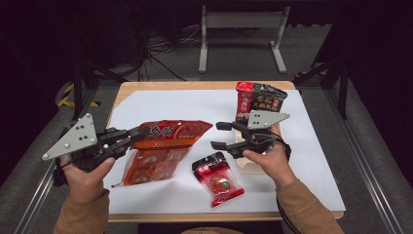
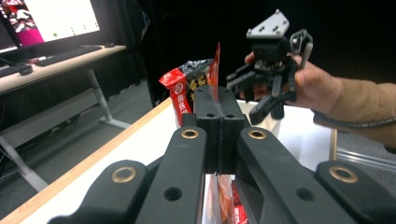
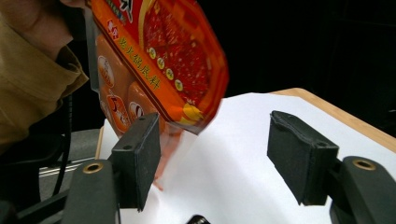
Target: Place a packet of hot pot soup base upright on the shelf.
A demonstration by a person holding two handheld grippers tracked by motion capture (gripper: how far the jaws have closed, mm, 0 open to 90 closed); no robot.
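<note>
Two grippers work over the white sheet [image 1: 160, 105] that covers most of the wooden table [image 1: 122, 92]. Left gripper [image 1: 141, 132]: jaws pressed together, pinching the top edge of the large orange-red pouch [image 1: 165, 148], which sits left of centre with its far end lifted. Right gripper [image 1: 220, 135]: jaws spread wide, nothing between them, pointed left toward the pouch's right edge but apart from it; bare sheet lies in that gap. Small red packet [image 1: 218, 178] lies flat near the front edge, just right of the pouch. Dark red-topped bag [image 1: 258, 100] stands at the far right, close to the table's far edge. Far-left part of the sheet is open. Wooden tray [image 1: 253, 165] lies under the right hand.
</note>
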